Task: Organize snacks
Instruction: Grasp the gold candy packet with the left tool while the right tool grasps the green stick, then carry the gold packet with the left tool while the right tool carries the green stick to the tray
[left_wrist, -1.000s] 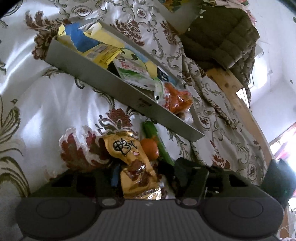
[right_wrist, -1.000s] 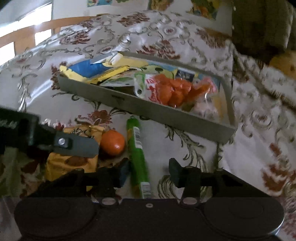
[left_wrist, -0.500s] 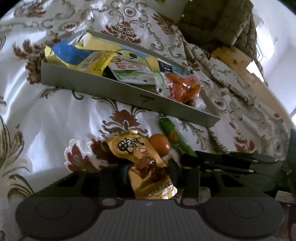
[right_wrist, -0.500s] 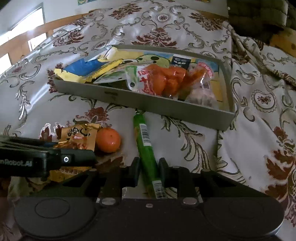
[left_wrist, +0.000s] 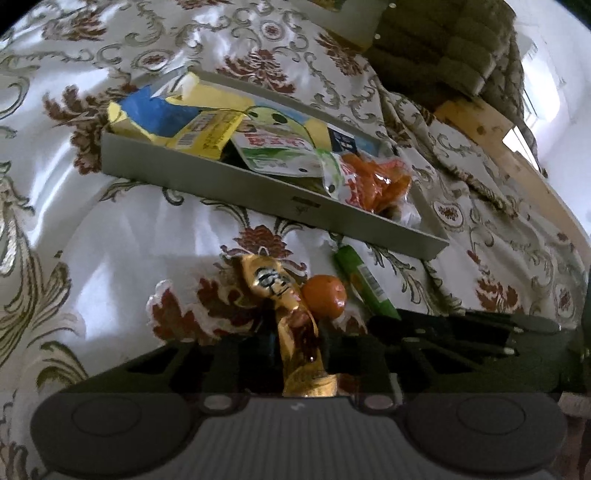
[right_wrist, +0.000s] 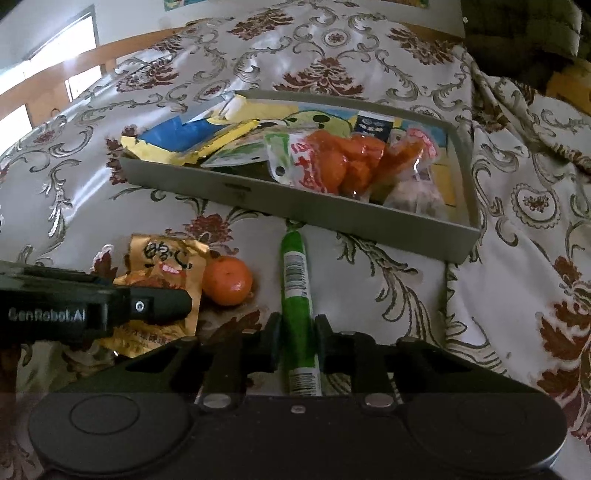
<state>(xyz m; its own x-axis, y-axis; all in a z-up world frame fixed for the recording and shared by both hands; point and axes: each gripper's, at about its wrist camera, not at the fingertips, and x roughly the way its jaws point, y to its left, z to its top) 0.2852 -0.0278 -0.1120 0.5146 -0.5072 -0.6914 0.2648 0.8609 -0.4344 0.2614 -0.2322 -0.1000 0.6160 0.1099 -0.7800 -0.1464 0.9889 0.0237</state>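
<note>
Right wrist view shows the right gripper (right_wrist: 295, 334) fingers clenched on the green stick snack (right_wrist: 295, 295), its long axis pointing up-frame at the tray (right_wrist: 369, 221) (left gripper (left_wrist: 297, 341) pinches the gold packet (left_wrist: 291, 325)).

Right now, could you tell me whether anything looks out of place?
Yes: three snacks lie outside the tray on the cloth: a gold packet, an orange and a green stick.

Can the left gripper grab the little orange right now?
Probably not: the left gripper is shut on the gold snack packet. The orange sits uncovered beside that packet, so only the full grip blocks it.
</note>
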